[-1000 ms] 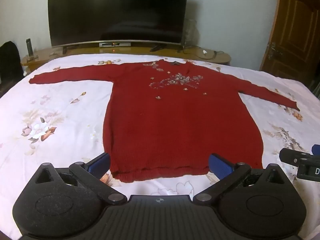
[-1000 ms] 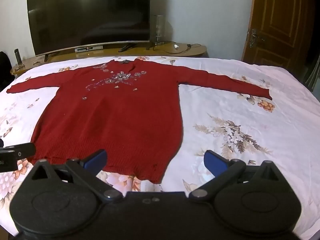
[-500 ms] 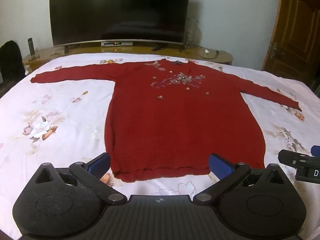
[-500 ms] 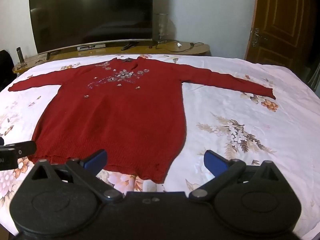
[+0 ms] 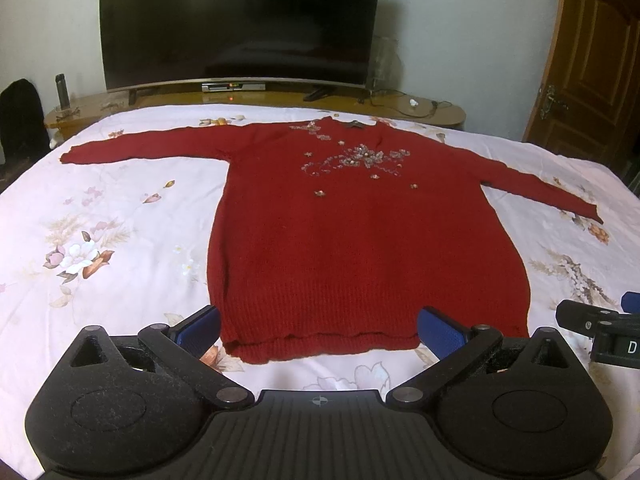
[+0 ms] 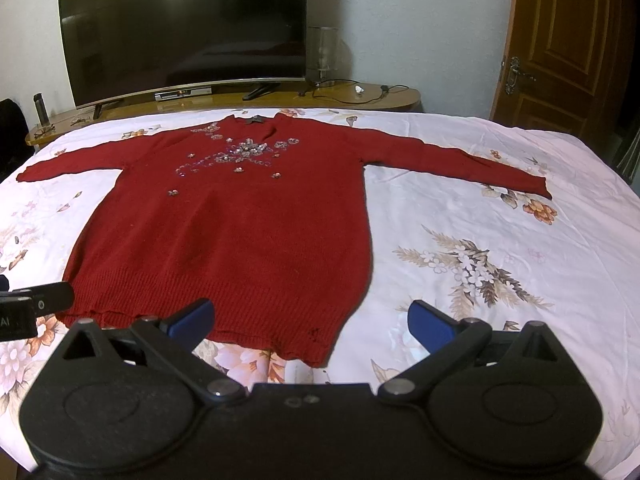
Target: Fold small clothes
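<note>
Since the earlier frame I have edged both views slightly forward. My left gripper (image 5: 319,330) and right gripper (image 6: 310,320), jaws spread wide and empty, hover at 6 o'clock over the hem of the sweater (image 5: 360,240), spread flat on the bed (image 5: 100,240); television (image 5: 240,20) at 12.

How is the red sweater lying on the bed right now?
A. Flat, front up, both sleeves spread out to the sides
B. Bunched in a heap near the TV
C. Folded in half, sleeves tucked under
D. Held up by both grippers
A: the red sweater lies flat with its beaded front up and both sleeves stretched out; the left gripper and right gripper are open, holding nothing.
</note>
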### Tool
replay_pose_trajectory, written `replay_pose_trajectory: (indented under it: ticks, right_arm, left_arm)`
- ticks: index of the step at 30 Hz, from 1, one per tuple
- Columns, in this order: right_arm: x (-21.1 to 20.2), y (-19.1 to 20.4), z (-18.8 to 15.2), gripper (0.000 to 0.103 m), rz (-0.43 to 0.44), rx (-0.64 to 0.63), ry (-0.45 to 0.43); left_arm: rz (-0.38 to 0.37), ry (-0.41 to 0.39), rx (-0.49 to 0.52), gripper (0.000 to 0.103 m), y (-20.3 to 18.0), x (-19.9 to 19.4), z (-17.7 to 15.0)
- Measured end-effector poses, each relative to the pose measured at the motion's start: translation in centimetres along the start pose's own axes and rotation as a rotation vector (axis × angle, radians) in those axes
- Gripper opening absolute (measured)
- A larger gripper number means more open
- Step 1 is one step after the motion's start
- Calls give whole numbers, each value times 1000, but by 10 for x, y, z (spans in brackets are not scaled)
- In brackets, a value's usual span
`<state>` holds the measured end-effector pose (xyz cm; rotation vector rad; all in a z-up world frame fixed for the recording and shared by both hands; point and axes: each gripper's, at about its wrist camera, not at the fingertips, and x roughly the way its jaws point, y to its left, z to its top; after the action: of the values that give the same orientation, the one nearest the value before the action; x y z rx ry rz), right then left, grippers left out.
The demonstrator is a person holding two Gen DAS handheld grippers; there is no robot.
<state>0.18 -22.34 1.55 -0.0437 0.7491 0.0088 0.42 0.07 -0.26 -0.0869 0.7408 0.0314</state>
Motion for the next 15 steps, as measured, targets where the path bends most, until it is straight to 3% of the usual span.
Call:
replay_pose_trajectory:
  ticks: [15]
  right_arm:
    - [-1,2,-1,103,4,-9,-2]
  left_arm:
    - [-3,0,-5,103,1,-1,-2]
